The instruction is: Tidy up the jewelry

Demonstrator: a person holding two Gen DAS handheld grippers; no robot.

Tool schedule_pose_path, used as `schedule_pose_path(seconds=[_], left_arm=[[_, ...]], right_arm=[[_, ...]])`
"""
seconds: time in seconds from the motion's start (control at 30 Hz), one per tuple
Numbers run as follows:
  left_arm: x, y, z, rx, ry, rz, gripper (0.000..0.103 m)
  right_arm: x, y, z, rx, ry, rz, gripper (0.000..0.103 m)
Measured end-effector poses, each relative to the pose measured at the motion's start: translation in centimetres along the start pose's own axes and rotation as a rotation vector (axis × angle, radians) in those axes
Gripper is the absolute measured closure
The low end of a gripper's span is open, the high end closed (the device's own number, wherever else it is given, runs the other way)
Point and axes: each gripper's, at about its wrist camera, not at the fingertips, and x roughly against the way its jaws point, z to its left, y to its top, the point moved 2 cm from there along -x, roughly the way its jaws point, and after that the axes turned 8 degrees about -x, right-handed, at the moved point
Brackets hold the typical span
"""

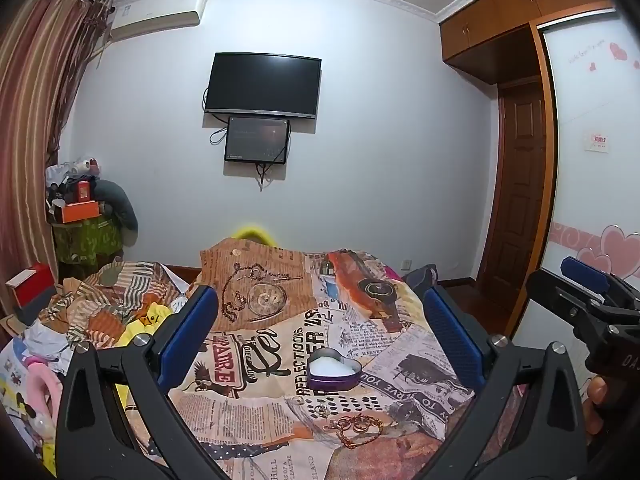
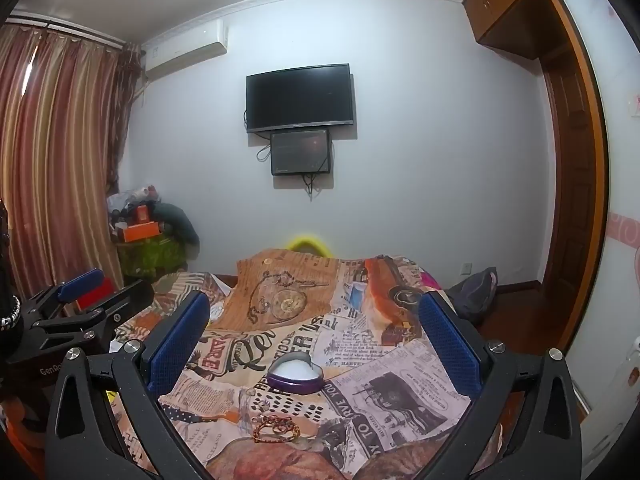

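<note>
Both sets of tongs, left tongs and right tongs, spread wide and empty above the bed, likely poised for a first pick. Jewelry tangled in a small heap on the printed cover, just in front of the open heart-shaped tin, probably the intended container.

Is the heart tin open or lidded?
Open: the heart tin has no lid on, and its white lining shows from above in both views.
</note>
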Motion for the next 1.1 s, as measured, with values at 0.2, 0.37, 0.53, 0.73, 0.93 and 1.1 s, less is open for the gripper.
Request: schedule_pose_path(seconds=[0.2, 0.37, 0.53, 0.73, 0.93, 1.1], left_arm=[[0.0, 0.0, 0.0, 0.0, 0.001, 0.0, 0.0], [0.1, -0.2, -0.2, 0.005, 0.001, 0.006, 0.0], [0.4, 0.0, -0.2, 0.005, -0.001, 0.006, 0.0], [0.3, -0.1, -0.2, 0.002, 0.001, 0.007, 0.0], [-0.4, -0.6, -0.2, 0.005, 0.0, 0.013, 0.0], [-1.1, -1.1, -0.2, 0.0, 0.001, 0.024, 0.0]], right_arm=[[0.1, 0.0, 0.1, 0.0, 0.0, 0.002, 0.0], [0.1, 0.0, 0.1, 0.0, 0.0, 0.002, 0.0], [0.0, 0.2, 0.0, -0.002, 0.0, 0.004, 0.0], [0.1, 0.1, 0.1, -0.001, 0.002, 0.006, 0.0], [0.0, -0.3, 0.3, -0.001, 0.001, 0.01, 0.0], [-0.4, -0.5, 0.3, -0.003, 0.0, 0.026, 0.0]])
